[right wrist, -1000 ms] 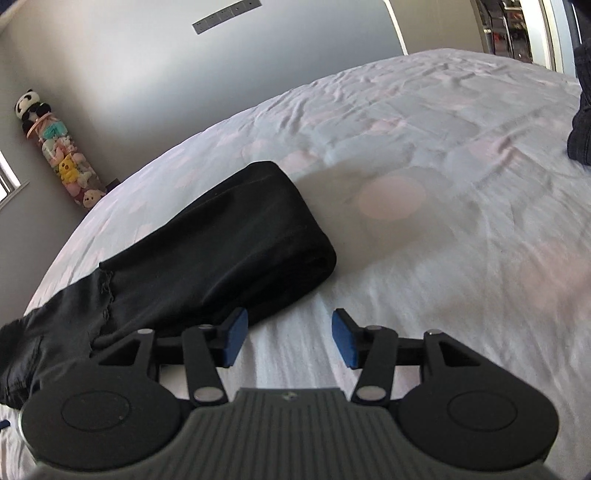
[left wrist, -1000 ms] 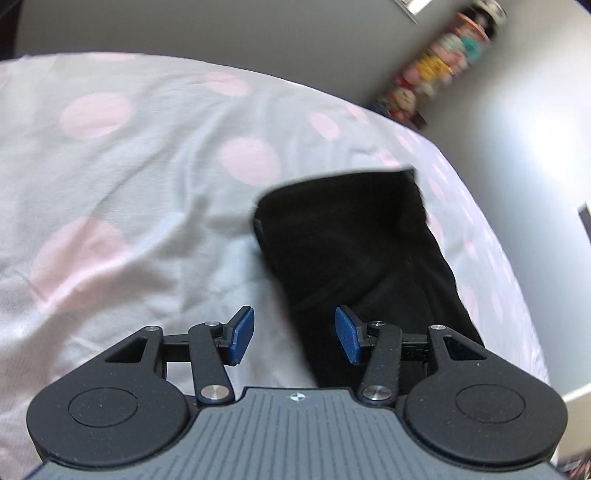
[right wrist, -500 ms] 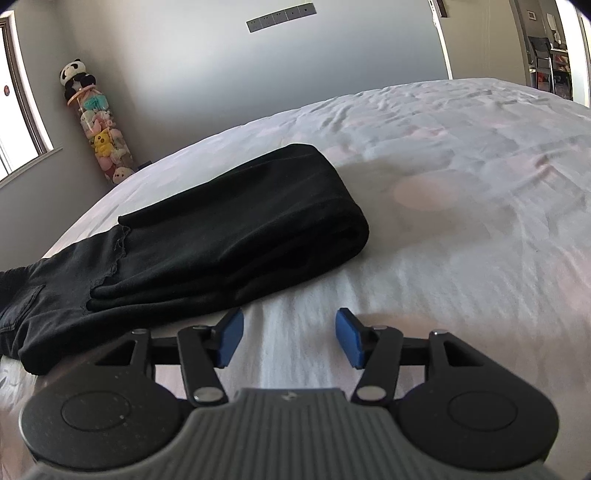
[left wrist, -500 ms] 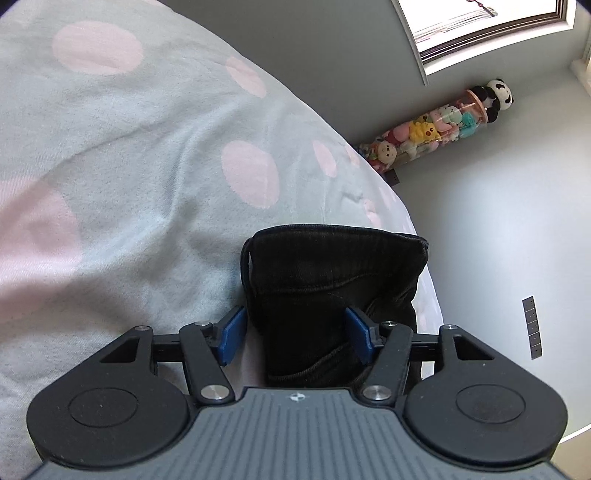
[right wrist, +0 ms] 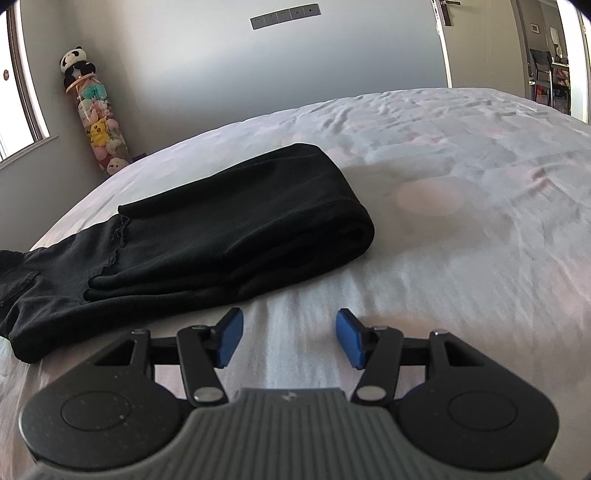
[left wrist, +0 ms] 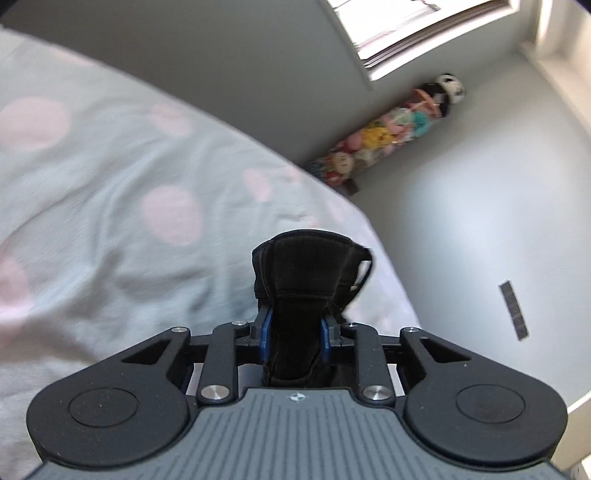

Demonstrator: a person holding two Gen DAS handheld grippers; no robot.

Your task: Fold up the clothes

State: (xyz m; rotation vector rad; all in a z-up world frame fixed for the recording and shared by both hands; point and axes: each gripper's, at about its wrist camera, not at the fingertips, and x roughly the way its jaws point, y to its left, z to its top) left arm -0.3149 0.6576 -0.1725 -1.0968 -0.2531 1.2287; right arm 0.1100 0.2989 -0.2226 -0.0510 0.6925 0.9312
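A black garment (right wrist: 221,229), folded lengthwise, lies across the polka-dot bed sheet (right wrist: 461,258). In the left wrist view one end of it (left wrist: 310,266) is bunched up and raised off the sheet (left wrist: 110,221). My left gripper (left wrist: 295,332) is closing on that end, and its blue pads press on the cloth from both sides. My right gripper (right wrist: 288,336) stands open just above the bare sheet, close to the garment's near edge. Nothing is between its fingers.
A tall clear tube of plush toys (right wrist: 96,118) stands in the room's corner beside a window (left wrist: 424,26). The bed's edge runs close behind the garment's raised end. A doorway (right wrist: 546,66) opens at the far right.
The left jaws have shut onto the garment's end, which now stands bunched and lifted off the sheet; that view has tilted up. The right gripper stays open and has come a little closer to the bed.
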